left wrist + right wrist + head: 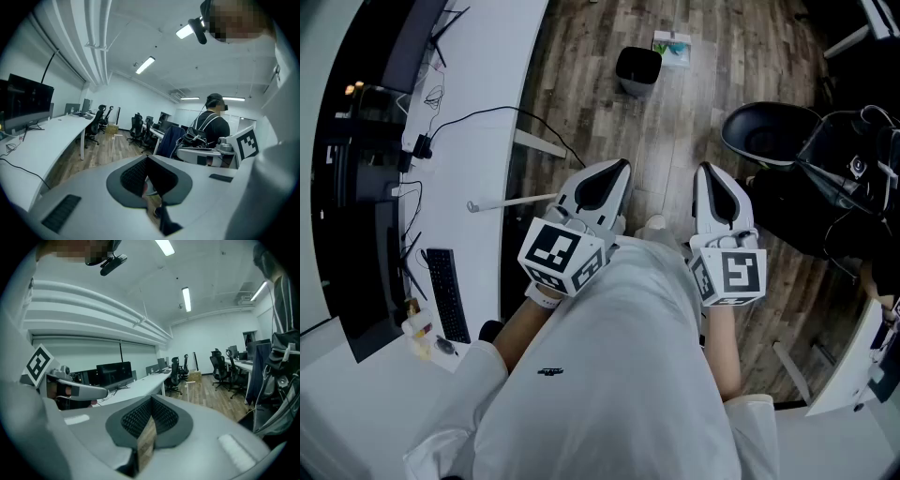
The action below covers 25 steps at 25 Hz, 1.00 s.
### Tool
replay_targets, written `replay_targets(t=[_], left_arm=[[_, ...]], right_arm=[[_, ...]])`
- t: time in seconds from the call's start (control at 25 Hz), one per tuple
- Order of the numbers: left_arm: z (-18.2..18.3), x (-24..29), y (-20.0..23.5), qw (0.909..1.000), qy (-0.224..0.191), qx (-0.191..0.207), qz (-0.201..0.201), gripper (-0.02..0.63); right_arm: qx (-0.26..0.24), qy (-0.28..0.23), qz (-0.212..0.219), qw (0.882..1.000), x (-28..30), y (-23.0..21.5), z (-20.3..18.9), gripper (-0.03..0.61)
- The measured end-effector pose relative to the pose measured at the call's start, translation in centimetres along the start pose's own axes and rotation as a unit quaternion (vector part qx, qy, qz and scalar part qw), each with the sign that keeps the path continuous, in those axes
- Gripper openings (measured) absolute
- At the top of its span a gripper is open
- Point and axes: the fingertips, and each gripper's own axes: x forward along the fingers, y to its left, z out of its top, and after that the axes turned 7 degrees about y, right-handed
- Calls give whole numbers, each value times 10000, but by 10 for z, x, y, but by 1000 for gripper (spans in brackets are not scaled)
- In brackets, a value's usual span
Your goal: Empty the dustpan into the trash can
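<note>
Wood-plank floor (698, 112), black plastic trash can (625, 84), smooth white desk (487, 80)

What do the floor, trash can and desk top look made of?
Floor: wood or wood-look laminate, matte; grain and plank seams show.
Trash can: black, probably plastic; smooth walls, too small to confirm.
Desk top: white, probably laminate; uniform, no grain.

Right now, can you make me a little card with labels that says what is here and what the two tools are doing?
place: office with a wooden floor
left tool: shut, nothing in it
right tool: shut, nothing in it
trash can: black, on the floor ahead, apart from both tools
beside the trash can: small green and white thing, too small to tell what it is
left side: white desk with a keyboard
right side: black chair
</note>
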Motion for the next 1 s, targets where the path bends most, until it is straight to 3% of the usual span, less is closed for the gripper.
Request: replay_targets(t=[0.6,1.0], left_arm=[[-5,18,-25,9996,-82,-99,247,-2],[15,60,20,9983,-165,-430,360,-2]], right_arm=[[-17,-301,-61,9995,-15,-24,4,-6],[111,-176,-94,9997,36,-55,6,-5]])
